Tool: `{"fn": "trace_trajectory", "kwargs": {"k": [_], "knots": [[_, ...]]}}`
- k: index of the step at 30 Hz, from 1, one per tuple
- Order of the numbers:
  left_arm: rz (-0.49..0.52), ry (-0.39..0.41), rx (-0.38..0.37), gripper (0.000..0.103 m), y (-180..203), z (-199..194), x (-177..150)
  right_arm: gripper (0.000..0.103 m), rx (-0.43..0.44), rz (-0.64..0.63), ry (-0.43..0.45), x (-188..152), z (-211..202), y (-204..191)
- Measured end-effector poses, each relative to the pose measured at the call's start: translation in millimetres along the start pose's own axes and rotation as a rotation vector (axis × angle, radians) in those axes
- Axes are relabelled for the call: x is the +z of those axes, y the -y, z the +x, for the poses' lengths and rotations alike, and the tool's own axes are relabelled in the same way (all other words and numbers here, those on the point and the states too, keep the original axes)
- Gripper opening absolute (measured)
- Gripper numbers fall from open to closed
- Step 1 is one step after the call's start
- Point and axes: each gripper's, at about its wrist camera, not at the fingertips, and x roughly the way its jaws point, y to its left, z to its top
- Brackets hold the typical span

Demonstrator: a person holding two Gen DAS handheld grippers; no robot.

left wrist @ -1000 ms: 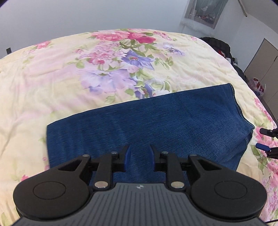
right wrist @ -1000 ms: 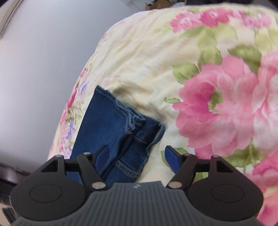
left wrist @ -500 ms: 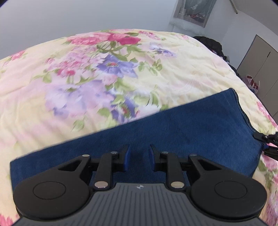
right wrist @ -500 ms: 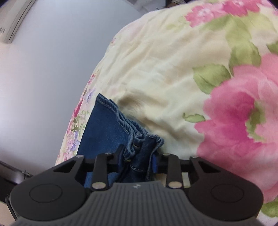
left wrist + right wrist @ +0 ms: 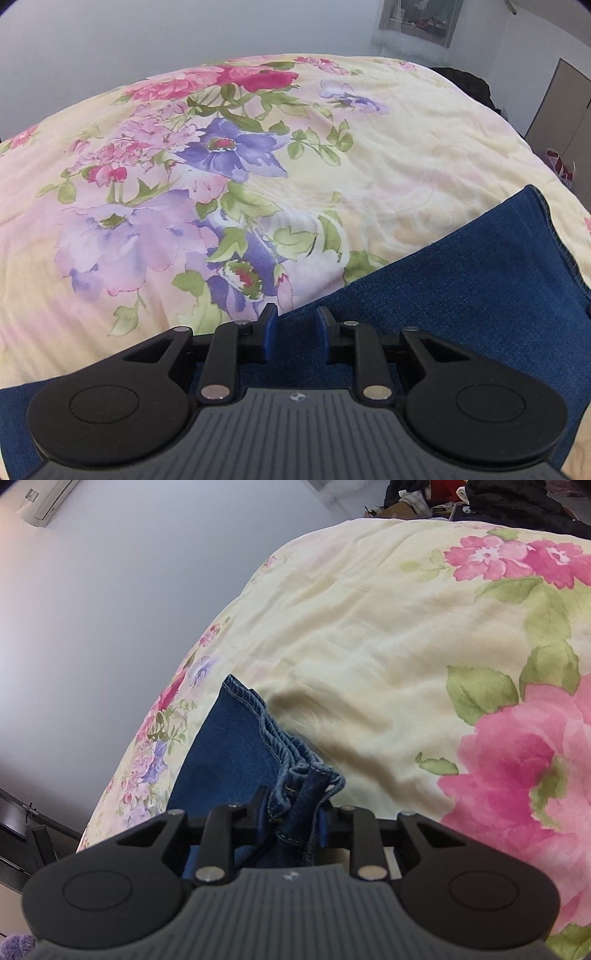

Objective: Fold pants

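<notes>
The right gripper (image 5: pixel 293 805) has just been closing and now pinches the bunched waistband corner of the pants (image 5: pixel 236 753), so the grasp for a fold looks made on that side. The left gripper (image 5: pixel 293 328) hovers at the pants' long edge, jaws narrowly parted with nothing between them; it likely needs to bite that edge next. The dark blue denim lies flat on the floral bed (image 5: pixel 406 173), hem stitching visible.

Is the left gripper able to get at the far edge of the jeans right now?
Probably yes. The left gripper hangs right over the jeans, fingertips at their far edge, jaws slightly parted and holding nothing, with only bare quilt beyond.
</notes>
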Motion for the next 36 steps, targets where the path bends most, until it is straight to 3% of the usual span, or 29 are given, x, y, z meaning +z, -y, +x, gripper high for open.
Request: {"fn": "trace_trajectory", "kwargs": {"k": [9,13,18,21,27,30,32,36], "knots": [[0.046,-0.053,-0.152,0.028,42,-56,-66,0.02,-0.043,-0.008,0.01,-2,-3,-10],[0.017,-0.061,-0.141,0.024,57,-66,-94,0.02,-0.06,-0.013,0.017,-2,-3,-18],[-0.018,-0.092,-0.167,0.024,63,-79,-107,0.02,-0.079,-0.041,0.02,-2,-7,-25],[-0.056,-0.156,-0.207,0.022,66,-77,-121,0.02,-0.09,-0.051,0.025,-2,-8,-29],[-0.062,-0.13,-0.18,0.022,75,-90,-144,0.019,-0.09,-0.052,0.031,-1,-16,-38],[-0.085,-0.181,-0.24,0.022,75,-89,-153,0.018,-0.079,-0.083,0.047,-1,-24,-51],[-0.053,-0.162,-0.211,0.022,76,-91,-160,0.018,-0.071,-0.103,0.056,-1,-30,-61],[-0.128,-0.15,-0.279,0.022,51,-109,-159,0.017,-0.049,-0.203,0.101,-6,-48,-95]]}}
